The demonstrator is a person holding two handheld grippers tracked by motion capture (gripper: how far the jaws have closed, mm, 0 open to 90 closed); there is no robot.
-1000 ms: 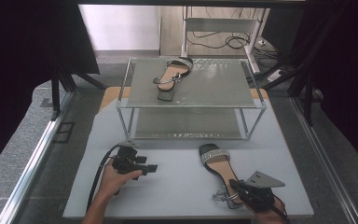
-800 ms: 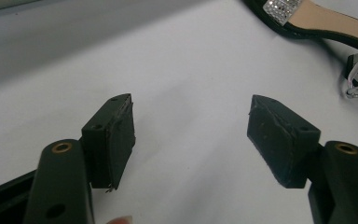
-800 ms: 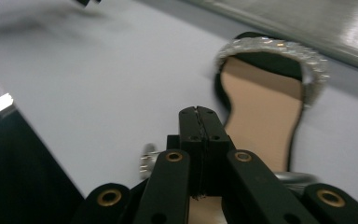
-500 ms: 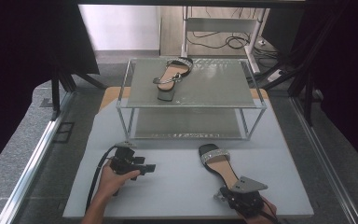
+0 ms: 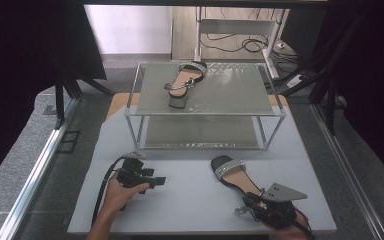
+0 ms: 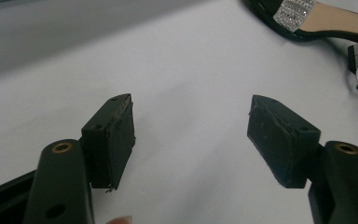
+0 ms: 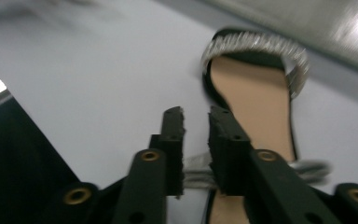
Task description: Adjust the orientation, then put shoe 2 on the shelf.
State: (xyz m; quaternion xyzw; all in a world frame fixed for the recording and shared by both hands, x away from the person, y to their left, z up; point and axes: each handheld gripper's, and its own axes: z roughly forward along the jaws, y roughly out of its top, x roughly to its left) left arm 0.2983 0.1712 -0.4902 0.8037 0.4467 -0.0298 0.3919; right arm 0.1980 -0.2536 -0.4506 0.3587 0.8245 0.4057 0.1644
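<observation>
The right gripper (image 7: 196, 116), just opening at the sandal's (image 7: 254, 100) strap at five o'clock; left gripper (image 6: 191, 135) gapes empty.

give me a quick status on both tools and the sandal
Left tool open, empty. Right tool jaws just opening, ankle strap between them, at the heel of the near sandal. Nothing in the way.

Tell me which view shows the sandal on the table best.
The high view: the whole sandal lies there, toe toward the rack. The right gripper view gives a blurred close-up of it; the left gripper view catches its strap end at the top edge.
</observation>
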